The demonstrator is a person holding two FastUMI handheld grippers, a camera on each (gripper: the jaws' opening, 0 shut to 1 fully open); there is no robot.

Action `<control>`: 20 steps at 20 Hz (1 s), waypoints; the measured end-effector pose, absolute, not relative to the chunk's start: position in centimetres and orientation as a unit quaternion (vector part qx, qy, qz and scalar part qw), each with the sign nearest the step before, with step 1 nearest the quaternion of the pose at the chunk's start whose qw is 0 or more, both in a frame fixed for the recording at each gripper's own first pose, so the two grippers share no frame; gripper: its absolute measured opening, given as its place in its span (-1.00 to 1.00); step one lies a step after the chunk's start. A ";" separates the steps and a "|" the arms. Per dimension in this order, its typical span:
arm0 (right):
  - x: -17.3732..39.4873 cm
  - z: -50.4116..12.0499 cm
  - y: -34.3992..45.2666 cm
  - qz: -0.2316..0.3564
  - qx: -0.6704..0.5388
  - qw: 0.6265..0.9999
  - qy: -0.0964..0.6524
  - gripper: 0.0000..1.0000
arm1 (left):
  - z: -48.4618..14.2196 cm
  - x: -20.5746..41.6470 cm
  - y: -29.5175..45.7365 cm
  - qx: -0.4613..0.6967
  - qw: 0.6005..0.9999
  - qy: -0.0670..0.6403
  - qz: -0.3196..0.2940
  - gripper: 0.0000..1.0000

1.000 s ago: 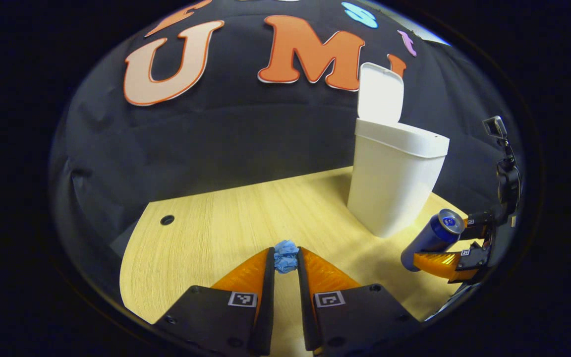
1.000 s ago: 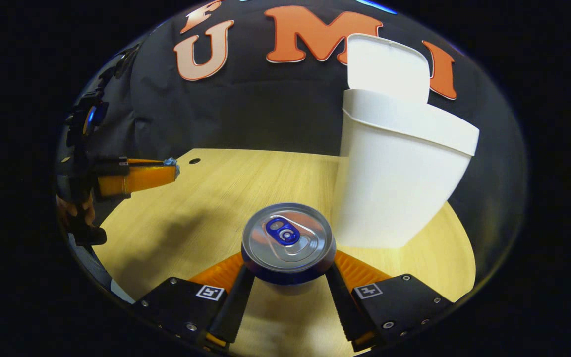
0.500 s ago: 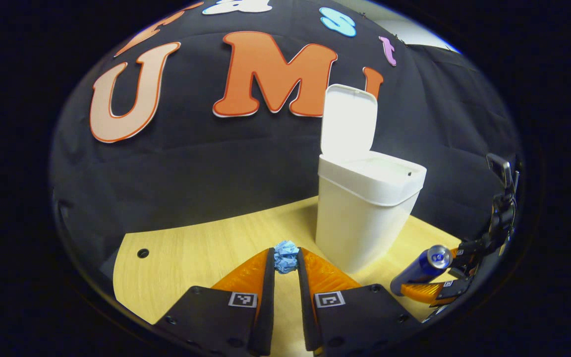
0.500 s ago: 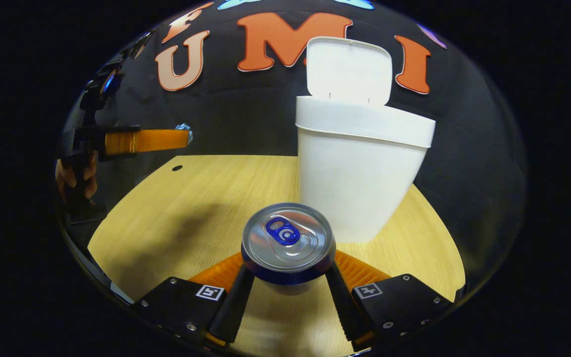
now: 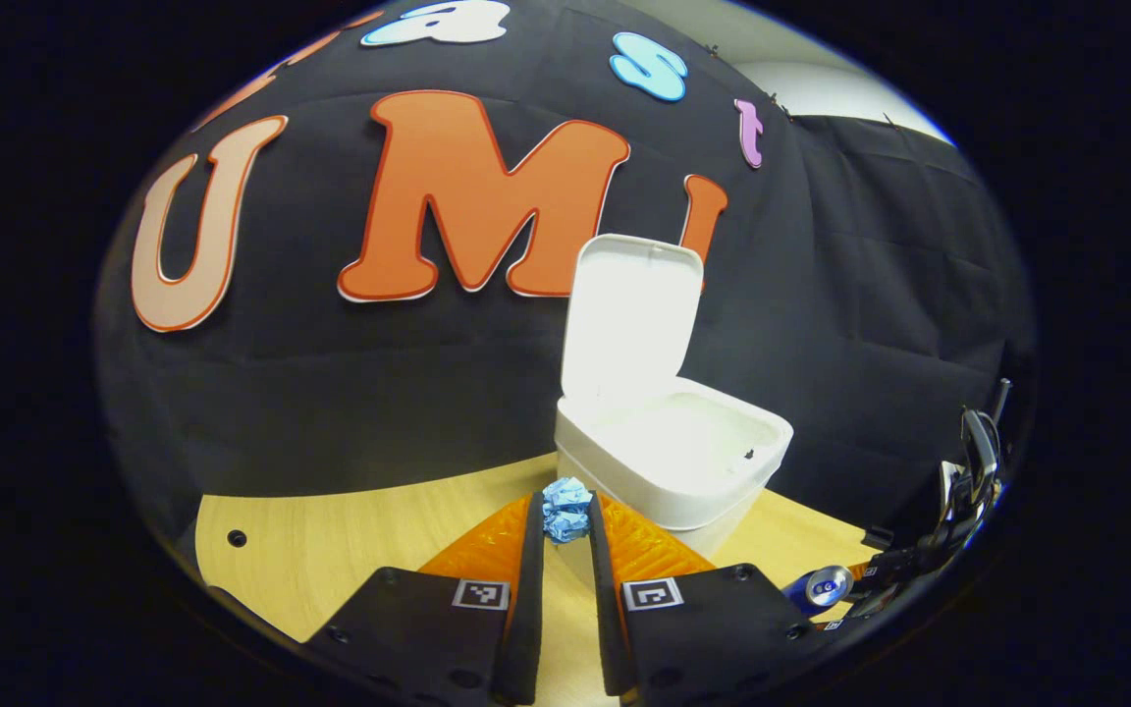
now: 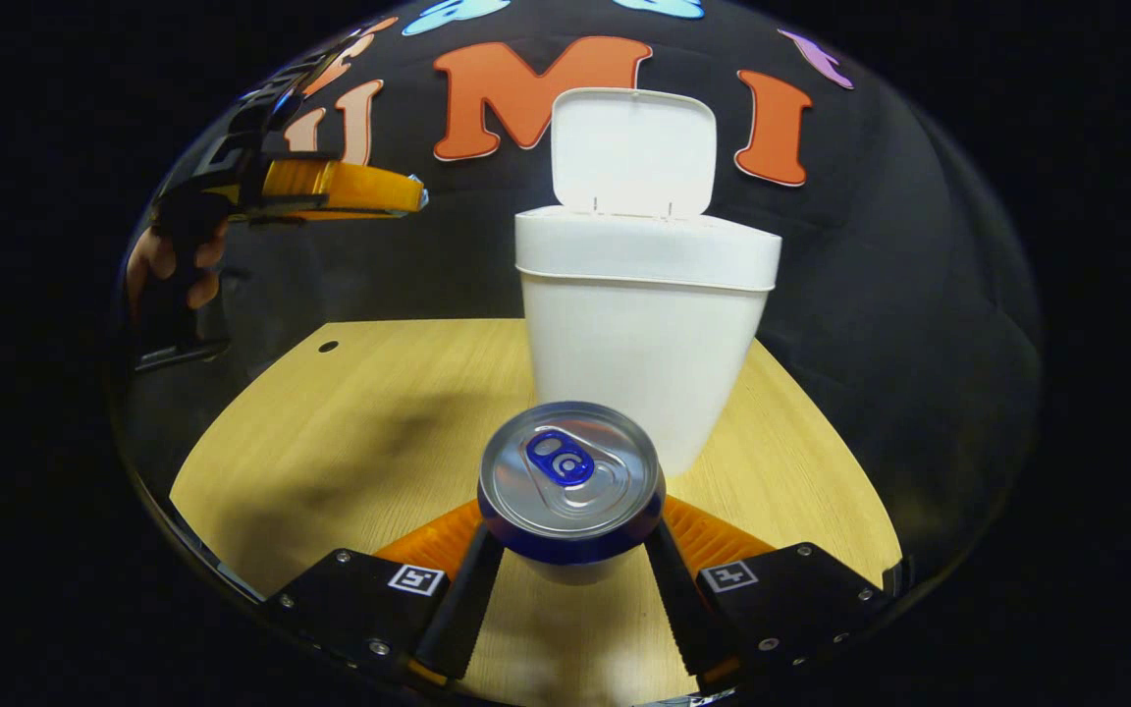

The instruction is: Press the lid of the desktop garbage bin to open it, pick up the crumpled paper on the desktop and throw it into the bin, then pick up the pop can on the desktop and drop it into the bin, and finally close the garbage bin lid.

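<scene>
A white garbage bin (image 5: 673,471) (image 6: 639,334) stands on the wooden desktop (image 6: 350,422) with its lid (image 5: 629,324) (image 6: 632,152) tipped up and open. My left gripper (image 5: 565,516) is shut on a blue crumpled paper (image 5: 565,509), held in the air just left of the bin's rim and about level with it. In the right gripper view the left gripper (image 6: 413,196) hangs high at the upper left, held by a hand. My right gripper (image 6: 570,511) is shut on a blue pop can (image 6: 570,481), its silver top facing the camera, above the desktop in front of the bin. The can (image 5: 821,587) also appears at the lower right of the left gripper view.
The round-edged desktop has a small dark hole (image 5: 236,538) (image 6: 328,346) near its far left. Black cloth wall stands close behind the bin. A hand (image 6: 168,270) grips the left gripper's handle.
My left gripper rose with the paper and came closer to the bin's opening, now seeing into its top. My right gripper swung to face the bin squarely, can still held.
</scene>
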State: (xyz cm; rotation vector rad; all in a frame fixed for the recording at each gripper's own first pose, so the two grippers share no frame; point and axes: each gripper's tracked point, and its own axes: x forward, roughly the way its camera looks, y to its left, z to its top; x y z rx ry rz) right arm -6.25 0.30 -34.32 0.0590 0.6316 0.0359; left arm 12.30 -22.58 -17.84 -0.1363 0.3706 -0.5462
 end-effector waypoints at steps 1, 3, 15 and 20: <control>-6.5 -34.2 -0.2 0.013 0.031 0.950 0.310 0.60 | -17.5 12.6 -23.4 -0.065 0.943 0.178 -0.273 -0.44; -7.1 -34.2 -1.0 0.004 0.034 0.950 0.310 0.59 | -16.5 13.0 -25.1 -0.063 0.941 0.170 -0.286 -0.46; -9.1 -34.0 -5.4 -0.042 0.061 0.945 0.319 0.60 | -12.6 15.9 -31.6 -0.071 0.935 0.142 -0.318 -0.43; -9.5 -33.9 -6.0 -0.056 0.072 0.940 0.328 0.60 | -12.8 17.0 -33.6 -0.072 0.933 0.144 -0.323 -0.43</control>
